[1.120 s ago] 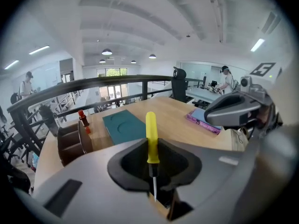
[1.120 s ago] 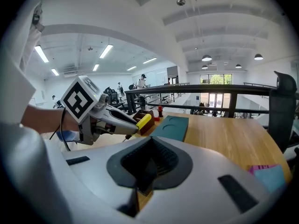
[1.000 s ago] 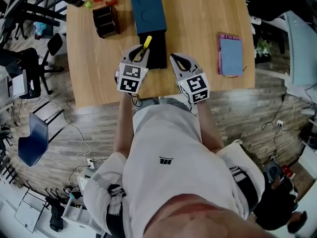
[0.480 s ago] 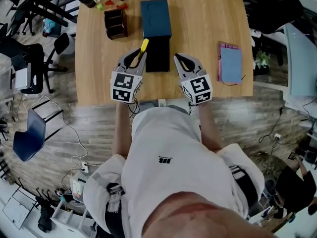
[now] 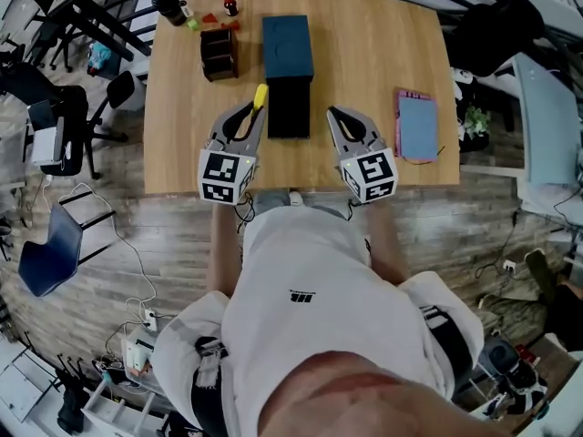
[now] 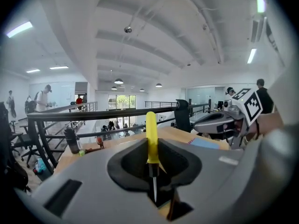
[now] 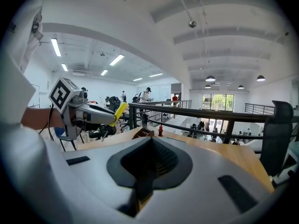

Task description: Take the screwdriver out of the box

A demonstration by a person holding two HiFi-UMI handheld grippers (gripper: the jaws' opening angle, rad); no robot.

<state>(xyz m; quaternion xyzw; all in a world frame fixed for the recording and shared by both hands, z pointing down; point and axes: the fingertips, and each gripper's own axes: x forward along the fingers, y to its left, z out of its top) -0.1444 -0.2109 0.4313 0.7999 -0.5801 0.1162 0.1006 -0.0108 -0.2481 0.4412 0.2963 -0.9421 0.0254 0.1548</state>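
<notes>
My left gripper (image 5: 257,109) is shut on a yellow-handled screwdriver (image 5: 260,96). It hangs above the table just left of the open black box (image 5: 289,107). In the left gripper view the yellow handle (image 6: 151,134) stands up between the jaws, with the metal shaft pointing back at the camera. The box's blue lid (image 5: 287,47) lies behind the black tray. My right gripper (image 5: 333,114) is shut with nothing in it, to the right of the box. From the right gripper view, the left gripper (image 7: 88,113) and the screwdriver (image 7: 120,111) show at the left.
On the wooden table (image 5: 364,53) lie a dark brown organizer (image 5: 220,53), a blue and pink notebook (image 5: 418,124) at the right, and a dark bottle (image 5: 170,5) with small red and green bits at the far left corner. Chairs stand off the left edge.
Both grippers have risen and drawn back toward the table's near edge. The screwdriver went up with the left gripper, away from the black box.
</notes>
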